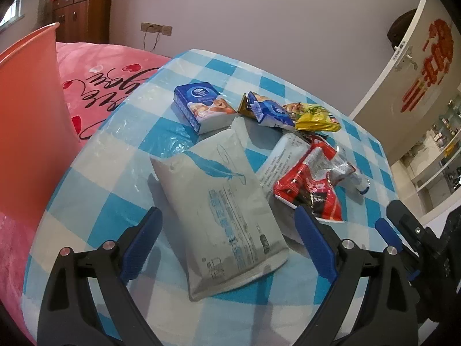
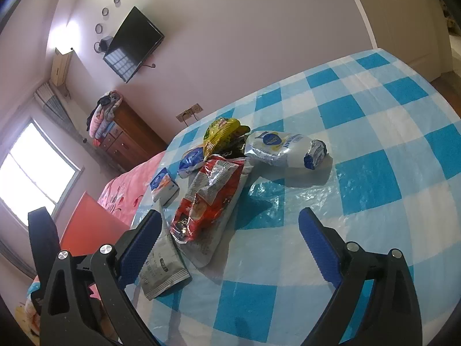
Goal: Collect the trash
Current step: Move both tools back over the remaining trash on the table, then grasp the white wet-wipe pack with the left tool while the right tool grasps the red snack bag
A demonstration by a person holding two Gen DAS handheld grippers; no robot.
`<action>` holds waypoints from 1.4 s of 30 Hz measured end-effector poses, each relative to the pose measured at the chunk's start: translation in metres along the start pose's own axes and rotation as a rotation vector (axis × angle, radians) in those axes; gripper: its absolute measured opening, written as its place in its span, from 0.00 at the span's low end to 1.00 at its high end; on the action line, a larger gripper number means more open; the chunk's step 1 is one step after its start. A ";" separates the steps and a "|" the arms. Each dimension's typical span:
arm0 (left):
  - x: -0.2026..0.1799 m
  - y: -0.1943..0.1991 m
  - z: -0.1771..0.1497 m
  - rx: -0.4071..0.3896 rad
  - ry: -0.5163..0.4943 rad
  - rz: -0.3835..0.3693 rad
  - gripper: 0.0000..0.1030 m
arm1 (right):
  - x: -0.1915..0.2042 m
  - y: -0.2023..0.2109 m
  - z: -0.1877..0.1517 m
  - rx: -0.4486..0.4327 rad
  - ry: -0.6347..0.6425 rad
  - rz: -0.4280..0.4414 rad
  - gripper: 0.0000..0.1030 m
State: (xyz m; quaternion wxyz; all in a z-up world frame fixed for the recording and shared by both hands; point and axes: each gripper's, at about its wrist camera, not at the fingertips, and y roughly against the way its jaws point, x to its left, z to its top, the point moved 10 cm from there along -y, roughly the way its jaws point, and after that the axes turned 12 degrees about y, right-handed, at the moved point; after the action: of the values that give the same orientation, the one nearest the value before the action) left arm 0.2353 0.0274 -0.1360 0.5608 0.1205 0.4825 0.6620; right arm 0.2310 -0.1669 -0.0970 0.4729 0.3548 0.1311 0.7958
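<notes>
Left wrist view shows the trash lying together in one loose heap on the table (image 1: 374,150), which is covered with a blue and white checked plastic cloth. Nearest is a flat grey pouch (image 1: 227,210) with a blue feather print; behind it lie a small blue box (image 1: 201,108), a blue wrapper (image 1: 270,111), a yellow wrapper (image 1: 315,118) and a crumpled red wrapper (image 1: 311,181) that rests on a white packet. An orange bin (image 1: 26,121) stands at the left edge of the table, beside a pink blanket, and I judge it is placed there so that each piece can be carried over in a short way. The left gripper (image 1: 227,243) hangs low over the grey pouch with its jaws spread wide, one blue pad on each side of the pouch; they seem not to touch it, and it grasps nothing. This position suggests the pouch is the first piece to be taken. From the right wrist view, the right gripper (image 2: 230,245) is also spread wide and empty, above the cloth near the red wrapper (image 2: 207,199), and a white and blue bag (image 2: 285,148) lies a little apart behind. Its left pad is just beside the end of the grey pouch (image 2: 161,271), but contact I cannot confirm. Nothing looks collected yet.
</notes>
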 end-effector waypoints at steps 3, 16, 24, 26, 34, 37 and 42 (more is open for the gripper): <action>0.001 -0.005 0.003 0.000 0.006 0.013 0.91 | 0.000 0.000 0.000 0.002 0.000 -0.001 0.92; 0.002 -0.024 0.009 0.012 0.018 0.026 0.90 | 0.010 -0.015 -0.006 0.055 -0.005 0.008 0.92; 0.009 -0.035 0.007 0.042 0.033 0.026 0.90 | 0.025 -0.029 -0.002 0.092 0.010 0.025 0.92; 0.010 -0.035 0.008 0.034 0.029 0.027 0.87 | 0.030 -0.033 0.001 0.096 0.012 0.029 0.92; 0.016 -0.034 0.012 0.015 0.021 0.026 0.69 | 0.040 -0.050 0.006 0.124 0.063 0.004 0.92; 0.020 -0.032 0.014 0.009 0.035 0.014 0.62 | 0.042 -0.058 0.006 0.133 0.074 -0.011 0.92; 0.024 -0.031 0.017 0.010 0.046 -0.009 0.56 | 0.041 -0.072 0.009 0.147 0.089 -0.048 0.92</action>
State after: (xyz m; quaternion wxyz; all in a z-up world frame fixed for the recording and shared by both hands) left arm 0.2586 0.0537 -0.1607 0.5521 0.1060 0.4991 0.6594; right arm 0.2721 -0.0962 -0.1118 0.4582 0.3494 0.2184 0.7876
